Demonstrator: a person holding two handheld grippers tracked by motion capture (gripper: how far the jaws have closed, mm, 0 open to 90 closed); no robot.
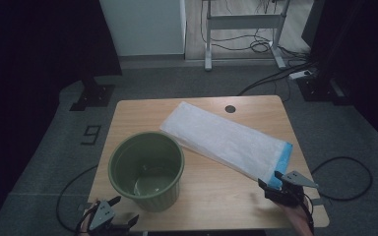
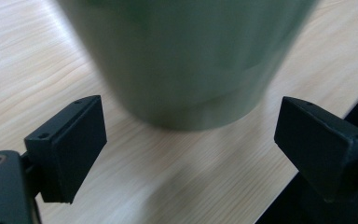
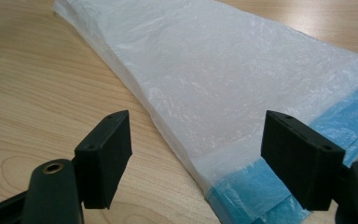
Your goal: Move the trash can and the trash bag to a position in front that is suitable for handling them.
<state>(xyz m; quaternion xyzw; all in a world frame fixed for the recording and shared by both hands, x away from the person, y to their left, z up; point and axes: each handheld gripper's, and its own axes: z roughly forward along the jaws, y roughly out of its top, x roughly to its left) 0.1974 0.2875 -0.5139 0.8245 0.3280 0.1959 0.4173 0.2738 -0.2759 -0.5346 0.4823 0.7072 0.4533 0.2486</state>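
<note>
A green plastic bin (image 1: 146, 169) stands upright on the wooden table (image 1: 216, 196), near its front left. A folded white plastic bag (image 1: 224, 139) with a blue end band (image 1: 283, 162) lies flat and slantwise across the table's right half. My left gripper (image 1: 119, 210) hovers open at the table's front edge, just before the bin's base (image 2: 186, 70). My right gripper (image 1: 271, 182) is open at the bag's blue end, its jaws standing either side of the near corner (image 3: 242, 191) without touching it.
A round cable hole (image 1: 230, 108) sits near the table's far edge. Cables (image 1: 344, 177) run over the grey carpet to the right and behind, where a desk frame (image 1: 243, 29) stands. A black stand base (image 1: 92, 96) is at the far left.
</note>
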